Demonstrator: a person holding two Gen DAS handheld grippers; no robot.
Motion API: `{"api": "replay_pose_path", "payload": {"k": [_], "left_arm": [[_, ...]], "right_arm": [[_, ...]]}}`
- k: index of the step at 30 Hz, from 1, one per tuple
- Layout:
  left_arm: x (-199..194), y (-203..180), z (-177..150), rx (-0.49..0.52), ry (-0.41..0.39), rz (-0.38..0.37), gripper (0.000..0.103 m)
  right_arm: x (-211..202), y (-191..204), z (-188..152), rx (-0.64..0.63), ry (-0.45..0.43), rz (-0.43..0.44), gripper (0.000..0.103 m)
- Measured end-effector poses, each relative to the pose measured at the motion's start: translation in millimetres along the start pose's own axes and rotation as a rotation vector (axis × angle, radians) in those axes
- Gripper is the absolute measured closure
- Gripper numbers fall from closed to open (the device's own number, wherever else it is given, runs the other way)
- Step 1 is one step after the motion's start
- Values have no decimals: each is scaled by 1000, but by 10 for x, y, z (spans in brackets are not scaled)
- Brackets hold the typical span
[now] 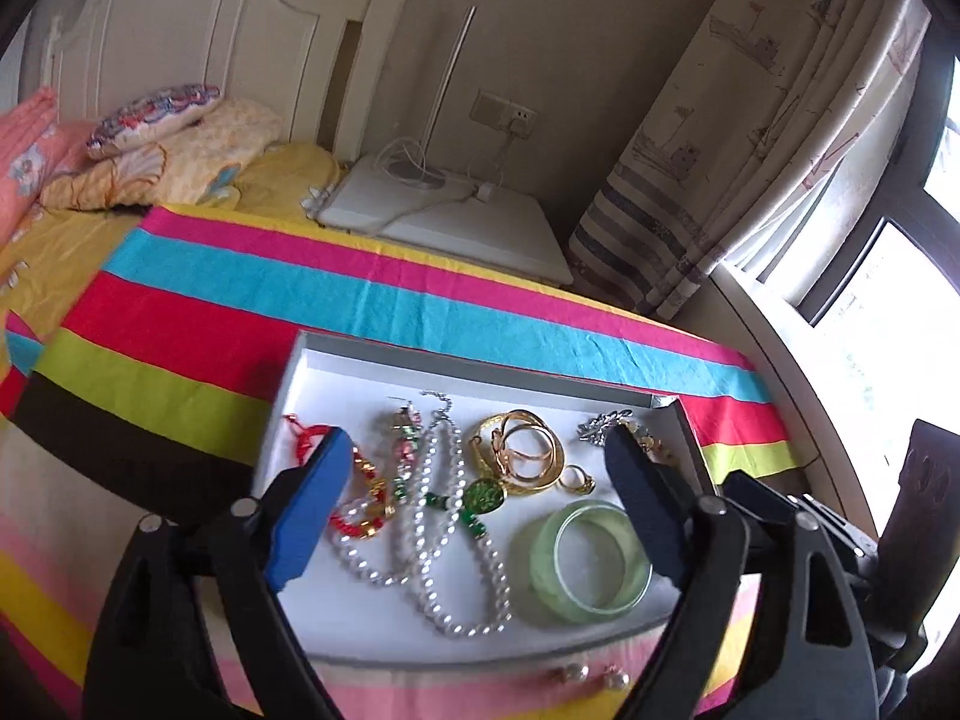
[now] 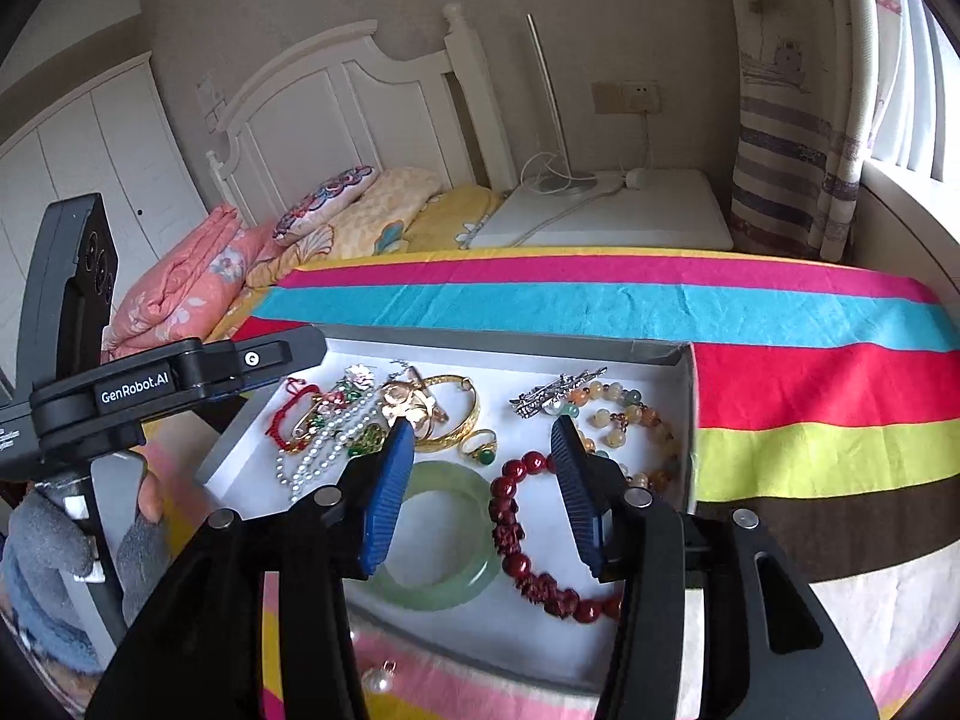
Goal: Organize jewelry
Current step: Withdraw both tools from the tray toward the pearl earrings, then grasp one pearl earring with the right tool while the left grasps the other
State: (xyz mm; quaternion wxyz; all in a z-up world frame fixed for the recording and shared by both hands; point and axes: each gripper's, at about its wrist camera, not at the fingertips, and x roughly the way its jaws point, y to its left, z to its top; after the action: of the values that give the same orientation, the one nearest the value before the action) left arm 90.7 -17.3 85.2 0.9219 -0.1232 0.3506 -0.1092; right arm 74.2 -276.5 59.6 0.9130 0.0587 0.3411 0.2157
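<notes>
A shallow white tray point(image 1: 360, 360) point(image 2: 687, 396) on the striped cloth holds the jewelry. In the left wrist view it holds a pearl necklace point(image 1: 444, 546), gold bangles point(image 1: 522, 450), a green jade bangle point(image 1: 591, 564) and a red string bracelet point(image 1: 354, 516). My left gripper point(image 1: 480, 468) is open and empty above them. In the right wrist view I see the jade bangle point(image 2: 450, 570), a dark red bead bracelet point(image 2: 528, 552), a pale bead bracelet point(image 2: 636, 420), a silver brooch point(image 2: 552, 390) and a gold ring point(image 2: 480, 444). My right gripper point(image 2: 483, 438) is open and empty above the tray. Pearl earrings point(image 1: 591, 675) point(image 2: 378, 678) lie on the cloth outside the tray's near edge.
The striped cloth point(image 1: 240, 312) point(image 2: 780, 372) covers the bed. Pillows and folded bedding point(image 2: 240, 258) lie behind, by a white headboard point(image 2: 336, 120). A white nightstand point(image 2: 612, 210) with a lamp and cable stands beyond. A curtain point(image 1: 750, 120) and window are at the right.
</notes>
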Motion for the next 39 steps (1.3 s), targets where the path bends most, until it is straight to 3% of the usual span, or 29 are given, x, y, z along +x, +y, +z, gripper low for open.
{"api": "replay_pose_path", "payload": {"k": [3, 11, 16, 31, 37, 39], "left_arm": [[-382, 93, -226, 47, -32, 42, 5], [-689, 383, -1024, 65, 62, 138, 3], [-647, 453, -1301, 43, 92, 99, 3], [-576, 480, -1340, 15, 124, 52, 3], [-545, 477, -1334, 16, 136, 53, 3], [-544, 477, -1334, 16, 138, 53, 3]], "right_arm": [[-265, 52, -185, -45, 5, 15, 56], [-494, 327, -778, -129, 93, 11, 51], [-396, 547, -983, -206, 148, 12, 51], [72, 704, -880, -266, 229, -58, 53], [153, 682, -847, -248, 233, -69, 63], [145, 671, -856, -247, 225, -74, 71]]}}
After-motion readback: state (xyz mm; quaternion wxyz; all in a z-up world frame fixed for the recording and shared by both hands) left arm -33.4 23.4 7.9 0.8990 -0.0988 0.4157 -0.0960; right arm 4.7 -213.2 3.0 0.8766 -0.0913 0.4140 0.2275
